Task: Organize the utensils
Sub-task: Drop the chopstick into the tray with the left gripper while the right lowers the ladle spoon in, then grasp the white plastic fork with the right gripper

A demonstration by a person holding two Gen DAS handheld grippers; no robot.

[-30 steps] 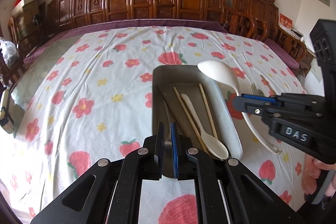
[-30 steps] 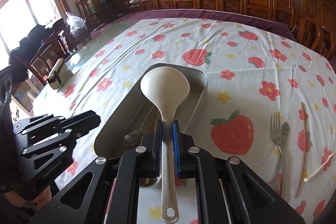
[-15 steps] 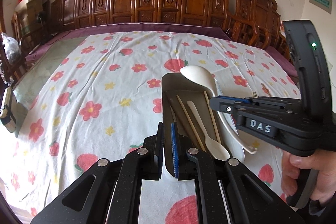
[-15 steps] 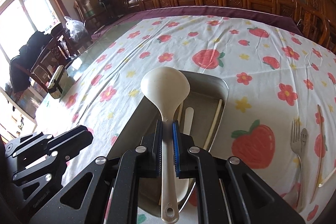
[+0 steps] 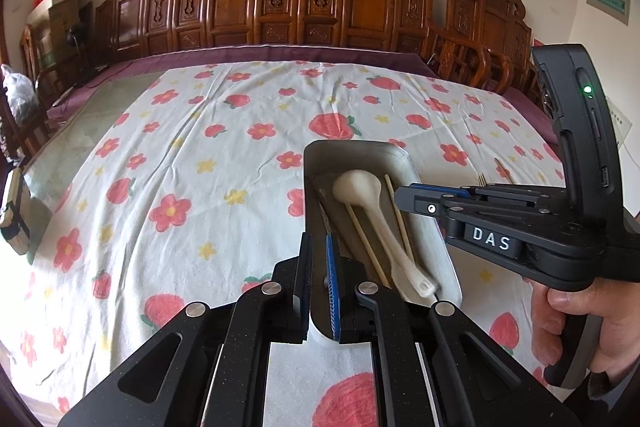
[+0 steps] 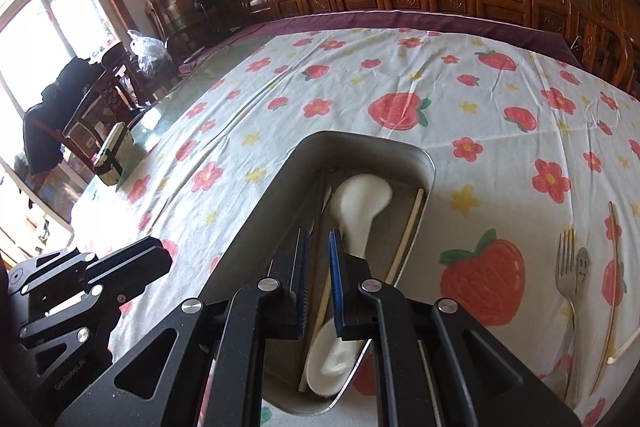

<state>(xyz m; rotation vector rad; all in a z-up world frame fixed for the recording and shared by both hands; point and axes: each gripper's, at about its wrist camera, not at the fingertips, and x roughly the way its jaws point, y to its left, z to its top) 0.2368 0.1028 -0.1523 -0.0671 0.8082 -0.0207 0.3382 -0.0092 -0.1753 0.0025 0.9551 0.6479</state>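
The right tongs [image 6: 319, 275], slightly parted and empty, hover over the ladle [image 6: 362, 201] in the tray [image 6: 256, 227]. The left tongs [image 5: 318, 281] pinch the tray's six-o'clock rim; lifting could spill the utensils.

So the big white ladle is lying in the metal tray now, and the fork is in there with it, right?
Not quite. The ladle does lie in the metal tray, but the fork is not in there. The right wrist view shows it lying outside the tray on the flowered tablecloth, off to the tray's right.
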